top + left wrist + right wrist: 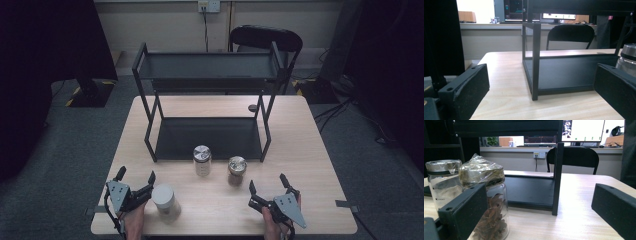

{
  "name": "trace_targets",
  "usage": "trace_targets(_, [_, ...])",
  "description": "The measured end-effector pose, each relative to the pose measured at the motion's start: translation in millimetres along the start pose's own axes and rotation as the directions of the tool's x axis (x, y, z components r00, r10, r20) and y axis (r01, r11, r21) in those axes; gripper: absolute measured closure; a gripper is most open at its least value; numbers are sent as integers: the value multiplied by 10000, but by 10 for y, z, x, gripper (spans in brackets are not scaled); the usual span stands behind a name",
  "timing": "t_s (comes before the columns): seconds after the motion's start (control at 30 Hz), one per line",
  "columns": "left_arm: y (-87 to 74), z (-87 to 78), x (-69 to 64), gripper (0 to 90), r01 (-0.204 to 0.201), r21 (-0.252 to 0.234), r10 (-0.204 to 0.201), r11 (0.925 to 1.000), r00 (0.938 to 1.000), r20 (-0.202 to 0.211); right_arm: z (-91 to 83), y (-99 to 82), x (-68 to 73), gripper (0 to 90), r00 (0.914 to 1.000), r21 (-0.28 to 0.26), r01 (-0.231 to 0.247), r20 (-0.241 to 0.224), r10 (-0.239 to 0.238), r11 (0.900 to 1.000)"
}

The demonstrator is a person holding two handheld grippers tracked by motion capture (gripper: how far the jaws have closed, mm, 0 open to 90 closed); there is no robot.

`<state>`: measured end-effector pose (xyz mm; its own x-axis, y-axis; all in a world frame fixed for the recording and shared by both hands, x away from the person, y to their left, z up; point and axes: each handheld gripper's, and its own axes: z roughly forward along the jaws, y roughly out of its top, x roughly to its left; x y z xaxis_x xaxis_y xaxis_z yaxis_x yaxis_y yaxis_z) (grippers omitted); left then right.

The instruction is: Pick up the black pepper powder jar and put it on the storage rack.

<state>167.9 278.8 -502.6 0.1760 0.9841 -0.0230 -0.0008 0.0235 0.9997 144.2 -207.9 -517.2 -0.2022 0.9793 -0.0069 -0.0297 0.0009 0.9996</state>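
Grey carpet is seen around a light wooden counter [310, 165], with a black chair [267, 37] pushed up at its far edge and a wall socket above it. Most of the far half of the counter is taken by a black two-tier metal rack [207, 107]: its lower tray lies flat on the wood, and its upper shelf is carried on slanted posts. In the left gripper view one front post of the rack [535, 60] stands just ahead, between the two black jaws.

Three jars are set in front of the rack. A white-lidded jar [165, 201] stands nearest the front edge, just beside the left gripper [135, 176], off that gripper's right jaw and not between the jaws. A clear jar with a silver lid [202, 160] stands near the middle, just in front of the lower tray. To its right, close but apart, stands a jar of brown dried contents [236, 171]; its lid appears to be wrapped in plastic film, though the high view is too small to be sure. In the right gripper view this brown jar [487, 202] rises close behind the left-hand jaw, with the silver-lidded jar [444, 182] beyond it.

The right gripper [267, 184] is held at the front right of the counter, near the brown jar. Both grippers are spread wide, and nothing is held between the jaws of either.
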Motion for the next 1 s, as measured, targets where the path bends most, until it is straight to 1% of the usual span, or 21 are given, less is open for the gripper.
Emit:
trace_targets(0.07, [35, -5, -3, 0, 57, -89, -57, 9999, 10000, -28, 0, 0, 1, 0, 10000, -2, 0, 4, 0, 10000])
trace_targets(0.13, [72, -13, -5, 0, 112, -99, -112, 9999, 9999, -22, 0, 0, 3, 0, 10000, 2, -1, 16, 1, 10000])
trace_targets(0.17, [89, -14, -6, 0, 200, -76, -200, 9998, 9998, 16, 0, 1, 2, 0, 10000, 2, 4, 13, -4, 10000])
trace_targets(0.27, [123, -18, -15, 0, 106, 10, -106, 9999, 9999, 55, 0, 1, 5, 0, 10000, 5, 3, 28, -3, 10000])
trace_targets(0.37, [147, -46, -6, 0, 330, -7, -330, 9995, 9994, 48, 0, 1, 5, 0, 10000, 5, 4, 28, -4, 10000])
trace_targets(0.5, [201, -59, 22, 0, 322, 3, -322, 9995, 9994, 127, 0, 1, 5, 0, 10000, 7, 1, 28, -1, 10000])
trace_targets(0.6, [228, -68, 40, 0, 677, -61, -676, 9977, 9976, 162, 0, 1, 6, 1, 10000, 7, 1, 31, -1, 10000])
trace_targets(0.7, [262, -65, 28, 0, 586, -59, -584, 9983, 9980, 232, 0, 1, 6, 1, 10000, 5, 0, 33, 0, 10000])
trace_targets(0.73, [279, -63, 25, 0, 599, 12, -599, 9982, 9979, 240, 0, 1, 6, 1, 10000, 4, 4, 33, -4, 10000])
trace_targets(0.77, [285, -64, 18, 0, 584, 39, -585, 9983, 9981, 193, 0, 1, 6, 2, 10000, 6, 2, 32, -2, 10000])
trace_targets(1.0, [317, -85, 18, 0, 734, -3, -734, 9973, 9972, 132, 0, 1, 6, 2, 10000, 3, 5, 31, -5, 10000])
